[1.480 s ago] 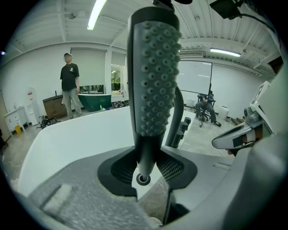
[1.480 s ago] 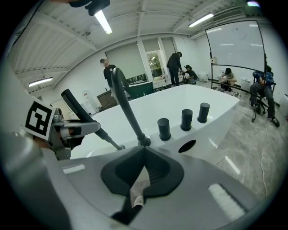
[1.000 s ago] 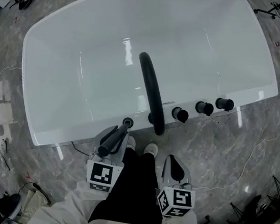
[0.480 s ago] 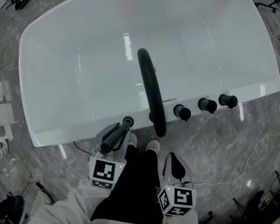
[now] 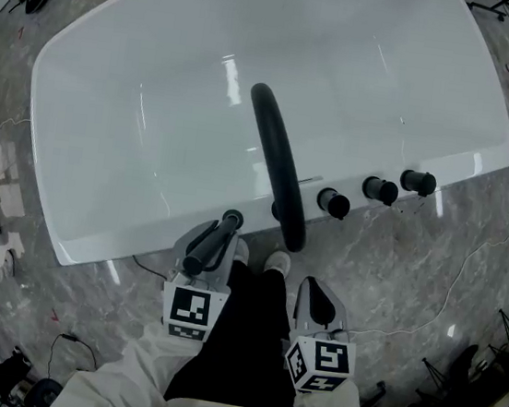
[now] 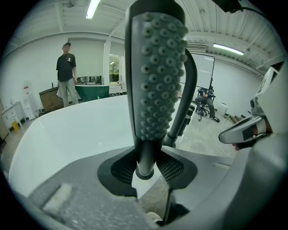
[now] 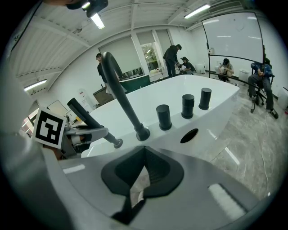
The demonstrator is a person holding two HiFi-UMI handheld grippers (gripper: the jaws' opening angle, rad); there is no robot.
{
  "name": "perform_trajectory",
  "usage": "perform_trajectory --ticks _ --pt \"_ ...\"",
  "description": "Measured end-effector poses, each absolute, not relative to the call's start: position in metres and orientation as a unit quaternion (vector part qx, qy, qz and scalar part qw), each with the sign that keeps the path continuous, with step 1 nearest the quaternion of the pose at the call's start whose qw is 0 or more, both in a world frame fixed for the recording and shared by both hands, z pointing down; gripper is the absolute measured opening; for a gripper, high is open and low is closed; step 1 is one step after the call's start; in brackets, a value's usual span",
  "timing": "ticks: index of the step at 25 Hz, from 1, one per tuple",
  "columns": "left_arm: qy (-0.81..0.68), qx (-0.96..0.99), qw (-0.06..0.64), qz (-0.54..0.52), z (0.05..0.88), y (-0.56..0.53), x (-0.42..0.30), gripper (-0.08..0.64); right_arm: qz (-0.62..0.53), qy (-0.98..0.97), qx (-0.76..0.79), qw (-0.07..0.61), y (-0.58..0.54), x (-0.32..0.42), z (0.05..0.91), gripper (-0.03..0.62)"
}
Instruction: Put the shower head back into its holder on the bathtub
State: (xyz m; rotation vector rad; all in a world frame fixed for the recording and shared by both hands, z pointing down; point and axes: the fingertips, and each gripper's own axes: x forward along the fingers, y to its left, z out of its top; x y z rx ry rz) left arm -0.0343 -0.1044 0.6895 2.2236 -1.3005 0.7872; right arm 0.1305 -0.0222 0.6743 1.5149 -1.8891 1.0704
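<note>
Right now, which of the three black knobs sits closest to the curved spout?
The left-end knob in the head view, right beside the base of the spout. The middle knob and right-end knob sit progressively further off to its right.

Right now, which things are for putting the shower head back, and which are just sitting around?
For the job: shower head clamped in the left gripper; bathtub; dark hole in its rim, probably the holder.

Just around: black spout; three black knobs; people in the background.
</note>
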Motion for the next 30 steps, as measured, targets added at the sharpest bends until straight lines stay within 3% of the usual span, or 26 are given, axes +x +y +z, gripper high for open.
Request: perform_trajectory --ticks 30 --pt "-0.468 0.8 0.227 0.299 0.711 -0.108 -0.03 0.137 0.395 -0.695 0.546 0.252 -0.03 0.125 0.686 0.006"
